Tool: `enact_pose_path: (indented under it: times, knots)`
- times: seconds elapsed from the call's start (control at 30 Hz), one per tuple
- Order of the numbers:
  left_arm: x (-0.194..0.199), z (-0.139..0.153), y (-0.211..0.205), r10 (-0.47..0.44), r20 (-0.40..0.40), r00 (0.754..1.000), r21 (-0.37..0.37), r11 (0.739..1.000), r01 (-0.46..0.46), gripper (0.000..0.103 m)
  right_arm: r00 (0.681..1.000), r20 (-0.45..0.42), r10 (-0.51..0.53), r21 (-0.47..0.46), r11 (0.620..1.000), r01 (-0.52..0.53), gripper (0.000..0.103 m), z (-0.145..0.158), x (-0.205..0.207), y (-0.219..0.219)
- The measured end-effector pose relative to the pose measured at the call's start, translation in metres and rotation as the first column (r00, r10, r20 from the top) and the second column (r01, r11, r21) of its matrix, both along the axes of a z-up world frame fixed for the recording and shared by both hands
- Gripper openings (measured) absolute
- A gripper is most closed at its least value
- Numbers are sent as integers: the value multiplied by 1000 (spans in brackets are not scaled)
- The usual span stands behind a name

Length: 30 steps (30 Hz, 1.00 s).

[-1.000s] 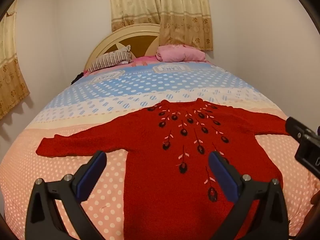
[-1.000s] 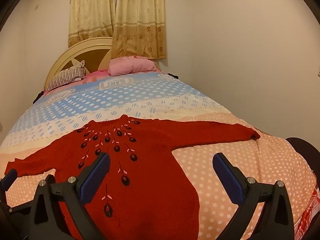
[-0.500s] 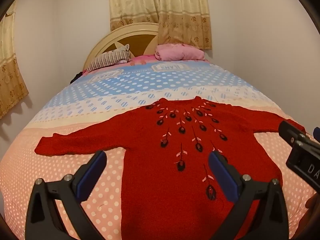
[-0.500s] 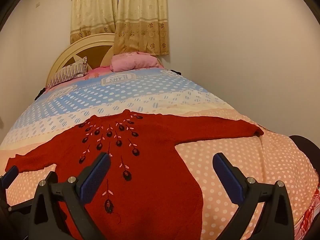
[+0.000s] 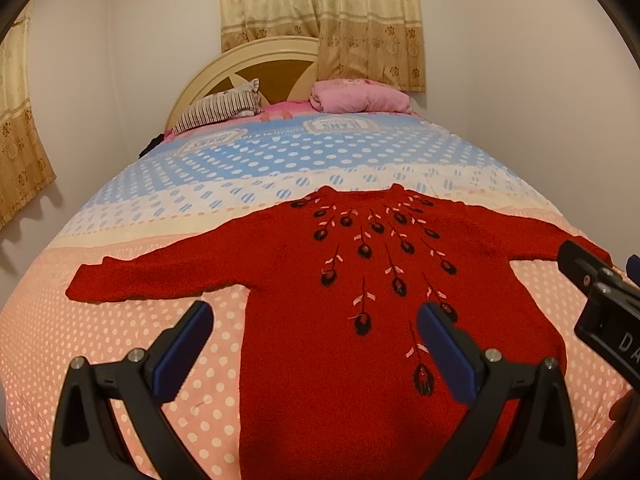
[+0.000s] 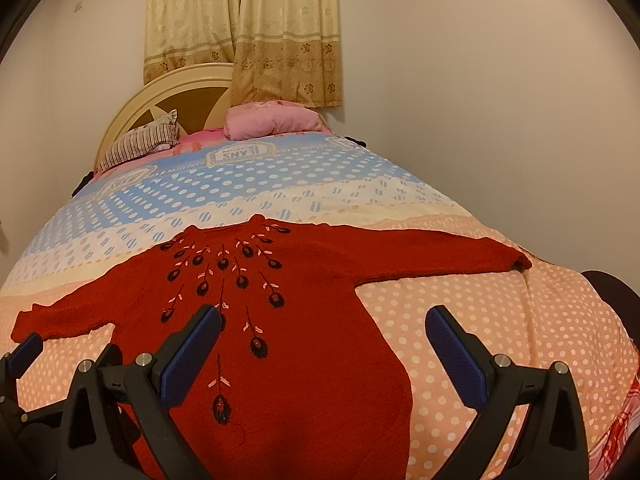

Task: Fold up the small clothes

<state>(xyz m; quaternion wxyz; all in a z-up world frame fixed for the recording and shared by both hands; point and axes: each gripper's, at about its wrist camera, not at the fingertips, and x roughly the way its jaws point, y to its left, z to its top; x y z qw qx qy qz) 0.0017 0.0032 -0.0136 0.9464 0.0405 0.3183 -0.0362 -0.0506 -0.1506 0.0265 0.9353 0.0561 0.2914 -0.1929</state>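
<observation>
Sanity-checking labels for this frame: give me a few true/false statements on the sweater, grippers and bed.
1. The red sweater lies flat on the bed with both sleeves spread out. True.
2. The left gripper is shut on a sleeve. False: its jaws stand wide open, holding nothing.
3. The right gripper is open. True.
4. The sweater is already folded in half. False: it is fully spread, no fold visible.
5. A striped pillow and a pink pillow sit by the headboard. True.
6. The sweater is plain. False: dark and pink embroidered flowers fan down from the neckline.
</observation>
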Motion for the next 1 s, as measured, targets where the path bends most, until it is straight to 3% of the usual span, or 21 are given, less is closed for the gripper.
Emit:
enact_pose_path:
  times: [1.0]
  knots:
    - [7,-7,1,15,-20,1000,-3,1000,-15,103,1000,-22,13,11,1000,-12,102,-6,13,-3]
